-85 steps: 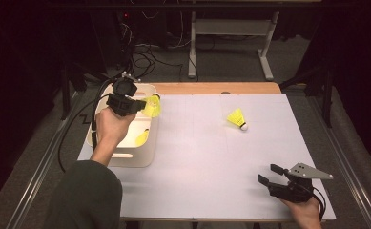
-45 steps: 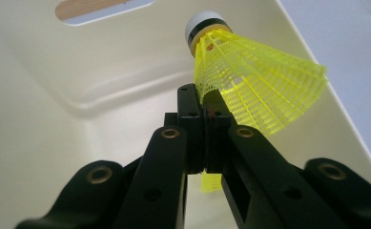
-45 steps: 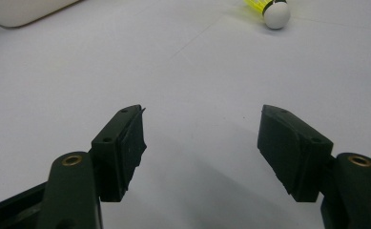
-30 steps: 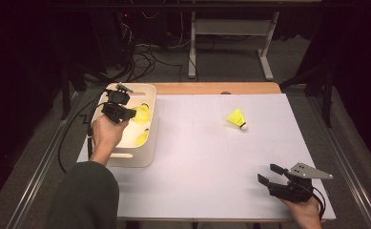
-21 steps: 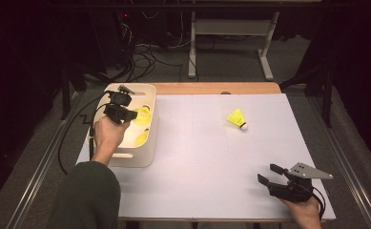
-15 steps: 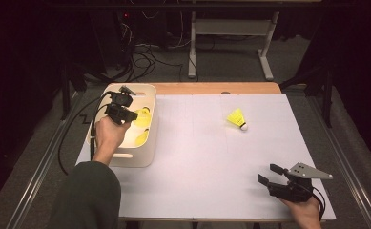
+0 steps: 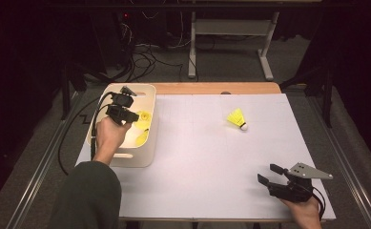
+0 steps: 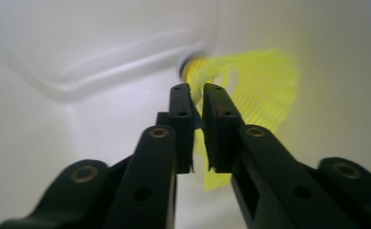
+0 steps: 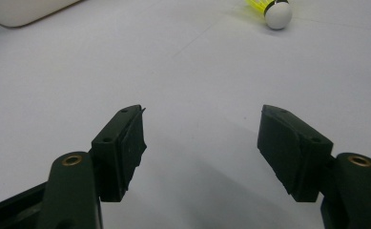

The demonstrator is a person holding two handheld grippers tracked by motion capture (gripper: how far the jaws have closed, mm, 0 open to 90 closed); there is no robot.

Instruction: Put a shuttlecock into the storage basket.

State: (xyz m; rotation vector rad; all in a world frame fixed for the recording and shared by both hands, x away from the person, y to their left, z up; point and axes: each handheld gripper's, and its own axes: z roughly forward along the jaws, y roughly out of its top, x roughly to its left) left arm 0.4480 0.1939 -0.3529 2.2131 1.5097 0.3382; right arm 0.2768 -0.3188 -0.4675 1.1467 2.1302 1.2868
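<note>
Releasing inside the white plastic bin (image 7: 126, 157), the left gripper (image 8: 197, 95) has just been parting its jaws; the yellow feathered shuttlecock (image 8: 254, 86) between them could snag on a pad and lift out.

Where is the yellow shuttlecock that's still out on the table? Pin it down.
In the high view the shuttlecock lies on the white table, right of centre toward the far edge, far right of the bin, well beyond the right gripper.

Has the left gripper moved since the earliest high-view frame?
Yes. The left gripper has come down into the white bin, away from its far rim; jaws just opening, yellow shuttlecock between them.
</note>
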